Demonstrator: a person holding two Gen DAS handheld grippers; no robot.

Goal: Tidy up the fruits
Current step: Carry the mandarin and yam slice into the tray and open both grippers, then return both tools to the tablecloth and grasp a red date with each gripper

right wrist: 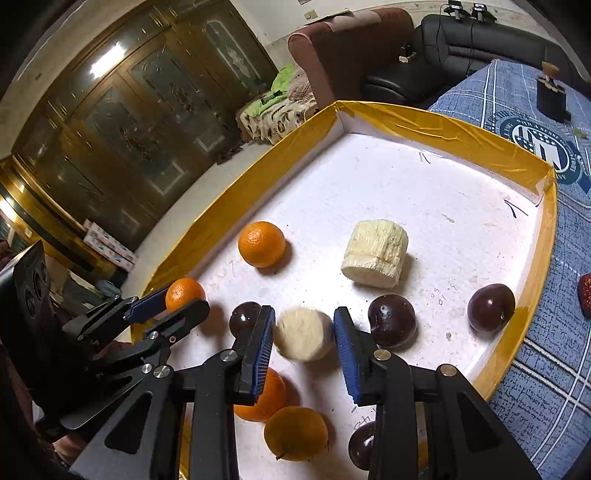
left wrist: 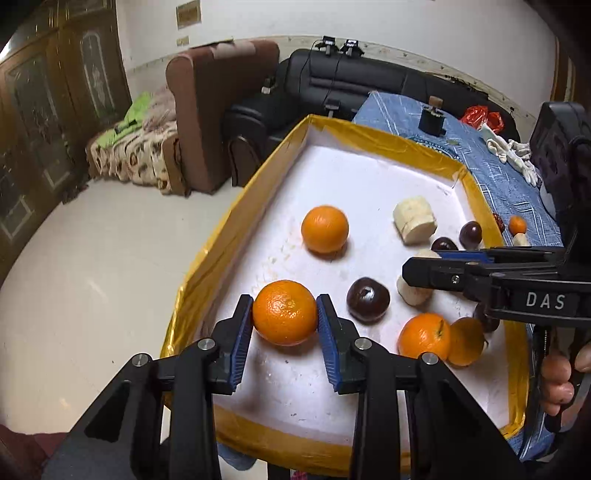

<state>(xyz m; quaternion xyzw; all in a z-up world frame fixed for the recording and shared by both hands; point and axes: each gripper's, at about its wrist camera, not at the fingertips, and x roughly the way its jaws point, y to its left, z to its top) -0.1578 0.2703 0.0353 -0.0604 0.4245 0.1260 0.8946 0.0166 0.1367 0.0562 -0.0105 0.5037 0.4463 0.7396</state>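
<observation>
Sorting looks barely begun: left gripper (left wrist: 284,314) clamps an orange (left wrist: 284,312), right gripper (right wrist: 304,336) brackets a banana piece (right wrist: 303,334) between near-closed pads, other fruit scattered in tray (right wrist: 424,122) beyond the fingers.

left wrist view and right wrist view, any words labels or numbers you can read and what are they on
"DAS": white letters on the black body of the right tongs.
Round crest on the blue tablecloth: ring lettering too blurred to read.
Pen scribbles on the white tray floor: too small to read.
Wall plaque: unreadable.
</observation>
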